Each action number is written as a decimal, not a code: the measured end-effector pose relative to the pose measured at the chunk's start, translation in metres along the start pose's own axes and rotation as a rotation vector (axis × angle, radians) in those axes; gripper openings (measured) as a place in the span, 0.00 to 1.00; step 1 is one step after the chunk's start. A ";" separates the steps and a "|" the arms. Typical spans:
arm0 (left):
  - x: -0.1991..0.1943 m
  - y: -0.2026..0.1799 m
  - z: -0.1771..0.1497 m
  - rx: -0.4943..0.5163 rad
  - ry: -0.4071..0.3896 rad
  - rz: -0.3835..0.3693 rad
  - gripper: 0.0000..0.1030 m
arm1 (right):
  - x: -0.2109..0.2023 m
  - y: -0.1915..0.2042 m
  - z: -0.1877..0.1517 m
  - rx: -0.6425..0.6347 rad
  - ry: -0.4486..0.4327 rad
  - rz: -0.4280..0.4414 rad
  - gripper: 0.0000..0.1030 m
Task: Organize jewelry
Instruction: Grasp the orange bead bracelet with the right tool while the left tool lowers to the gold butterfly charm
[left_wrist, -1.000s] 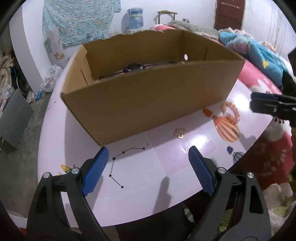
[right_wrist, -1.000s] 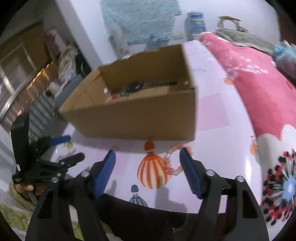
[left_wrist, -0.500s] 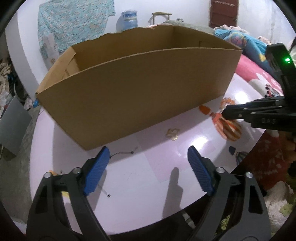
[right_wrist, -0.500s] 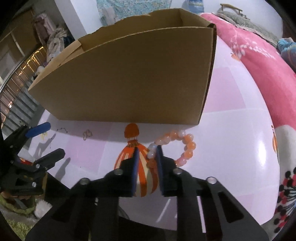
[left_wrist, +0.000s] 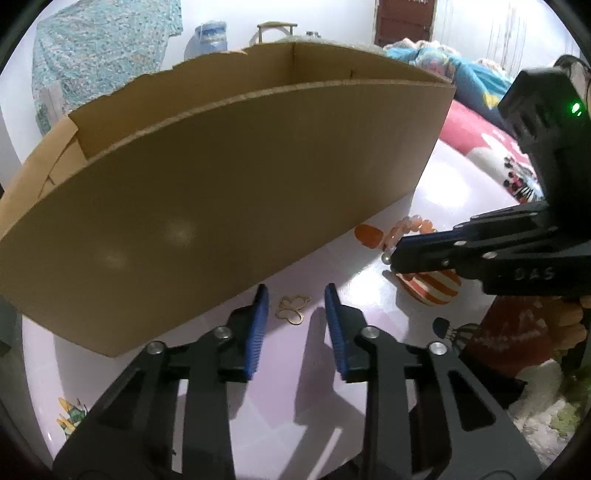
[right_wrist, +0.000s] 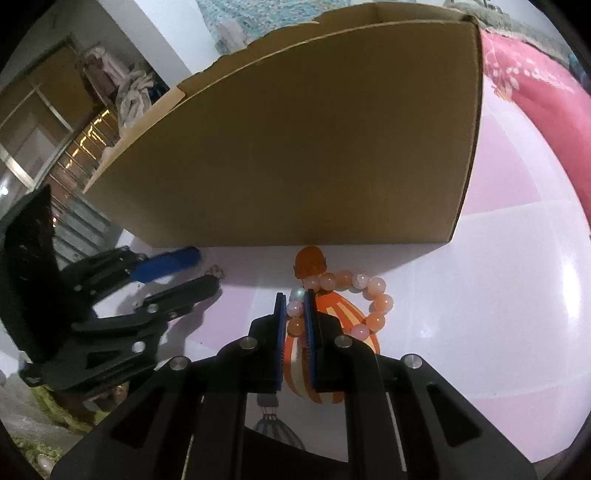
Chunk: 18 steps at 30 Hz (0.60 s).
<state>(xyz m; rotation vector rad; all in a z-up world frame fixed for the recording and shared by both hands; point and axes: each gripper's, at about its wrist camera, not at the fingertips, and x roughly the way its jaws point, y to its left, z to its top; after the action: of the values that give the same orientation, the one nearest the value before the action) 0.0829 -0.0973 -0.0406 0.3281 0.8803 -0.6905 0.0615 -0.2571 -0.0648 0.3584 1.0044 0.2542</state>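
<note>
A small gold butterfly-shaped piece lies on the glossy pink table just in front of the cardboard box. My left gripper straddles it; its jaws are closing and the blue pads stand clear of it on both sides. A bracelet of orange and white beads rests on a printed balloon. My right gripper is shut on the bracelet's left side, a bead pinched between its pads. In the left wrist view the right gripper reaches in from the right over the bracelet.
The tall box walls off the far side of the table; its inside is hidden. My left gripper sits low at the left of the right wrist view. A pink blanket lies at the right. The table's near edge runs under both grippers.
Both grippers came down toward the table. The left one slid over the gold piece and narrowed its jaws. The right one shut on the bracelet and has held still since.
</note>
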 end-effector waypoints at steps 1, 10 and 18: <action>0.003 -0.001 0.000 0.002 0.016 0.008 0.22 | 0.000 -0.001 0.000 0.003 0.000 0.004 0.10; 0.004 -0.004 0.000 0.023 0.018 0.021 0.21 | -0.004 -0.009 -0.006 0.000 -0.014 0.014 0.10; 0.004 -0.011 0.000 0.032 0.020 0.017 0.12 | -0.006 -0.013 -0.007 0.003 -0.022 0.019 0.10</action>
<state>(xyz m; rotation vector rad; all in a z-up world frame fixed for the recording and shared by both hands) 0.0773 -0.1076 -0.0433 0.3708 0.8852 -0.6872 0.0530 -0.2699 -0.0691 0.3730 0.9803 0.2658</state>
